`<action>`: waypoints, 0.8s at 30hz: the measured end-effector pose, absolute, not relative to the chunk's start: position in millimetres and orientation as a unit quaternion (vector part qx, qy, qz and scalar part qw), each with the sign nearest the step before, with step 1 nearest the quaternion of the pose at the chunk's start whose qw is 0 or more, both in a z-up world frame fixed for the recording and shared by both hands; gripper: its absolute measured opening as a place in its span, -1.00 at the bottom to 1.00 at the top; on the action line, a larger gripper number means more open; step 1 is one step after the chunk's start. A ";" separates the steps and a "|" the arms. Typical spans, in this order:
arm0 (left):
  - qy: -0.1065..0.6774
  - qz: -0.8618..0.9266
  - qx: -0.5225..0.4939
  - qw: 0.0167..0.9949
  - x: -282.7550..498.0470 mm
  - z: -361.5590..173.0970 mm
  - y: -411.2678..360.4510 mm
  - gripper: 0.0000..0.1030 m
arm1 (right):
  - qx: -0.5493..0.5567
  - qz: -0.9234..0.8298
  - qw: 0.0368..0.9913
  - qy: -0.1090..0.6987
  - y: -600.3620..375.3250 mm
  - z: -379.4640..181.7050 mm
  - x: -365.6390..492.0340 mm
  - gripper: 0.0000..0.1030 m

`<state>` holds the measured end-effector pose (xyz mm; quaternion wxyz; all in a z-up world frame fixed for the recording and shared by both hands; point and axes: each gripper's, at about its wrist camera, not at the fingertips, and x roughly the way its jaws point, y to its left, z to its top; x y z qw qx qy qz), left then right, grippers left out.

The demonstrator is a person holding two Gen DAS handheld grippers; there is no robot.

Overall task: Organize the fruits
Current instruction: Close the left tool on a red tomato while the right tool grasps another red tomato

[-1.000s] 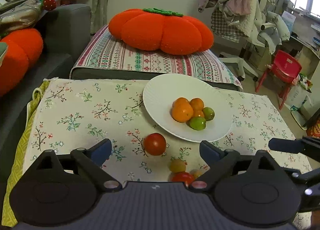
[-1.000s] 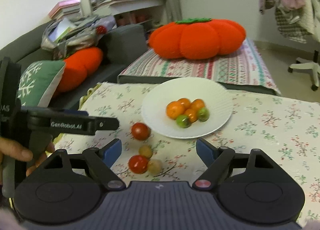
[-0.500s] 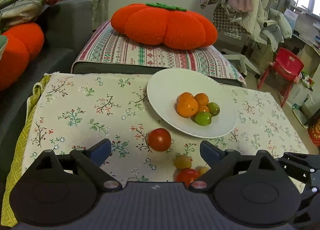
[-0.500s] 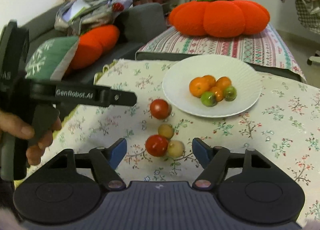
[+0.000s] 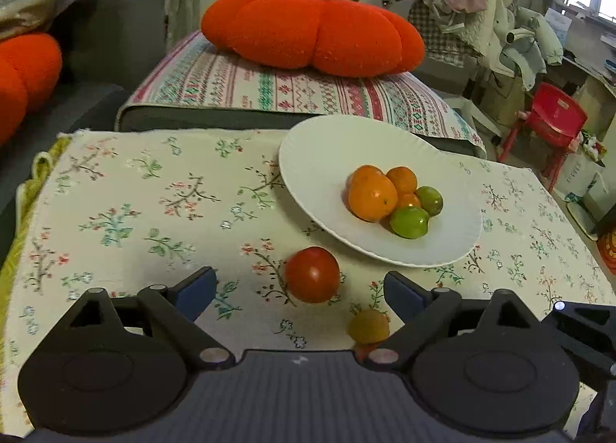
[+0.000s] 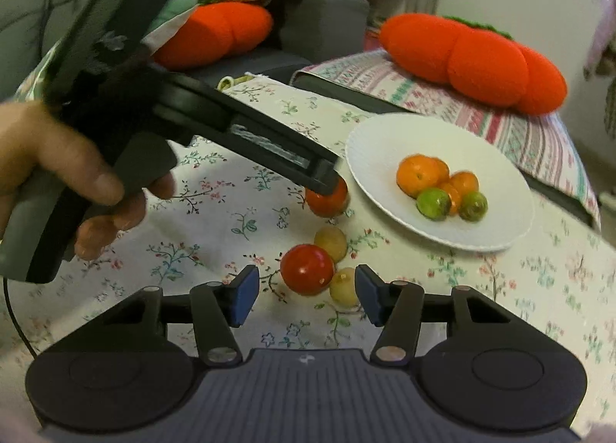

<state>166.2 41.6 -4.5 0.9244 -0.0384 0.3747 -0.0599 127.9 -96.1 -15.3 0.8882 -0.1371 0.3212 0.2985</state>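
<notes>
Fruits number five on my plate (image 5: 308,158) at one o'clock, four loose tomatoes (image 6: 307,269) remain, both grippers (image 5: 299,291) (image 6: 304,296) spread apart, empty.

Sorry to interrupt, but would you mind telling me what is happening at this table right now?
A person is sorting fruit with a handheld claw in each hand. Several oranges and green fruits already sit on the white plate. Four pieces remain on the floral cloth. The left claw is open around the far red tomato. The right claw is open in front of the near red tomato and the pale fruit beside it; a yellowish fruit lies just behind. Nothing is gripped yet.
</notes>
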 end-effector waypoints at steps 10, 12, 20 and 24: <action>0.378 -0.076 -0.038 0.922 181.7 -23.2 44.8 0.28 | -0.197 0.296 0.885 0.301 -75.8 -34.6 135.0 -0.16; 0.375 -0.080 -0.034 0.923 183.2 -24.4 43.1 0.18 | -0.208 0.294 0.885 0.294 -74.2 -36.9 134.4 -0.24; 0.386 -0.095 -0.025 0.917 186.9 -32.8 38.2 -0.34 | -0.218 0.301 0.881 0.292 -72.3 -35.1 129.9 -0.37; 0.381 -0.089 -0.032 0.920 186.7 -31.1 40.5 -0.35 | -0.213 0.305 0.882 0.291 -73.4 -30.6 130.1 -0.37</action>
